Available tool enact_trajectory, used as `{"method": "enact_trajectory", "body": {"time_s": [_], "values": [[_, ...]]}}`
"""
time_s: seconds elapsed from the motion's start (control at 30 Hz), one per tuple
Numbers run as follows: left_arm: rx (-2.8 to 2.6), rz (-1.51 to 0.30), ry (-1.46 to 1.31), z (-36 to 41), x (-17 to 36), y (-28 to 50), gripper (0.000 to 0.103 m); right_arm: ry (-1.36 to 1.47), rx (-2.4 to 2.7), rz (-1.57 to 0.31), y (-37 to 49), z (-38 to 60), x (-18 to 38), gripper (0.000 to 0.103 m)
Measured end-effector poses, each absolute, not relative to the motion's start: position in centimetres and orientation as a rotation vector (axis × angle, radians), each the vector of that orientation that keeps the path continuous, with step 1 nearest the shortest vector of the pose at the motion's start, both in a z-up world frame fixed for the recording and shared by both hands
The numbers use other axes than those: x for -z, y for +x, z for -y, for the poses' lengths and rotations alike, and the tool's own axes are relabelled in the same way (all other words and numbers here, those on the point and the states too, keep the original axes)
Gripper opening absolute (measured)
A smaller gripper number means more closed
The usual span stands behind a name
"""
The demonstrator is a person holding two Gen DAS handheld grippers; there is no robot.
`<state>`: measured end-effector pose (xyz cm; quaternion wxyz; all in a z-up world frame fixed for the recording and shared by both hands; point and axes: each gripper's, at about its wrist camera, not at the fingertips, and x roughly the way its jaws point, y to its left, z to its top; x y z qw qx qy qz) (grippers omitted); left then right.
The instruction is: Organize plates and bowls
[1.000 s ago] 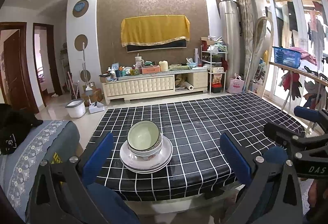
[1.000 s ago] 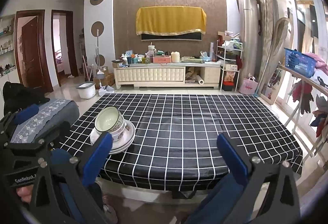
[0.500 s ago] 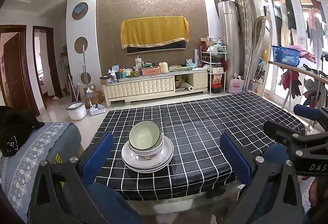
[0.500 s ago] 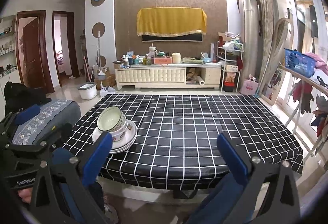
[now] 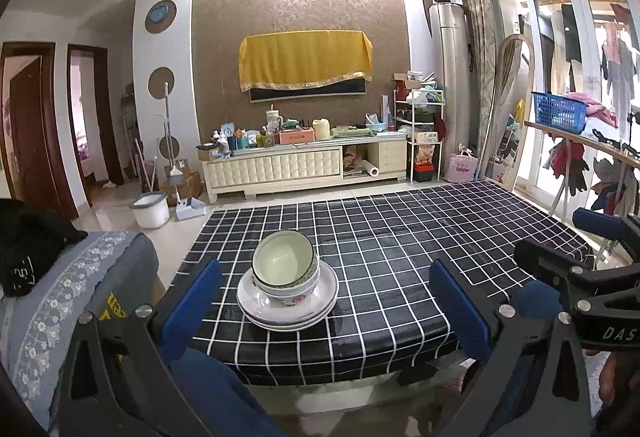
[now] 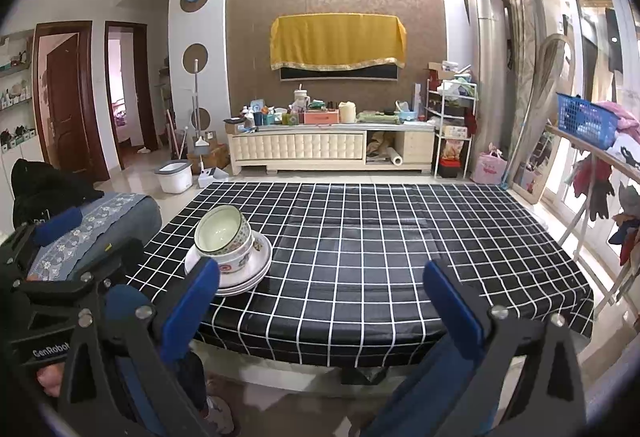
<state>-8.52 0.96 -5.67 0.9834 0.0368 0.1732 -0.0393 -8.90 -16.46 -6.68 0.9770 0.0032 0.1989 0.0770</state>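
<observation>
Two bowls [image 5: 286, 267] sit nested, tilted, on plates [image 5: 288, 303] near worktop [image 5: 400, 257] front-left edge. Left tongs [image 5: 320, 297], right tongs [image 6: 316, 297] both spread wide, empty. We approach low, pinch top bowl rim, lift straight.

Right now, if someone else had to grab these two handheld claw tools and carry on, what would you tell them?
Left gripper: jaws wide open, empty, held short of the table, pointing at the crockery.
Right gripper: jaws wide open, empty, also off the table's near edge.
Things: bowls sit nested and tilted on a stack of plates, near the front left of the checked table.
Done: nothing visibly sorted yet; all the crockery is in one pile.
Left: lift the bowls off, probably with the left gripper, then arrange the bowls and plates.
</observation>
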Motion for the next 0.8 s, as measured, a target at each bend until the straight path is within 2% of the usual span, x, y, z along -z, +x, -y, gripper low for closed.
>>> {"method": "enact_trajectory", "body": {"time_s": [0.8], "values": [[0.083,-0.372,0.063,-0.72,6.13,-8.52,0.103,-0.006,-0.140,-0.397,-8.66,17.33,6.61,0.103]]}}
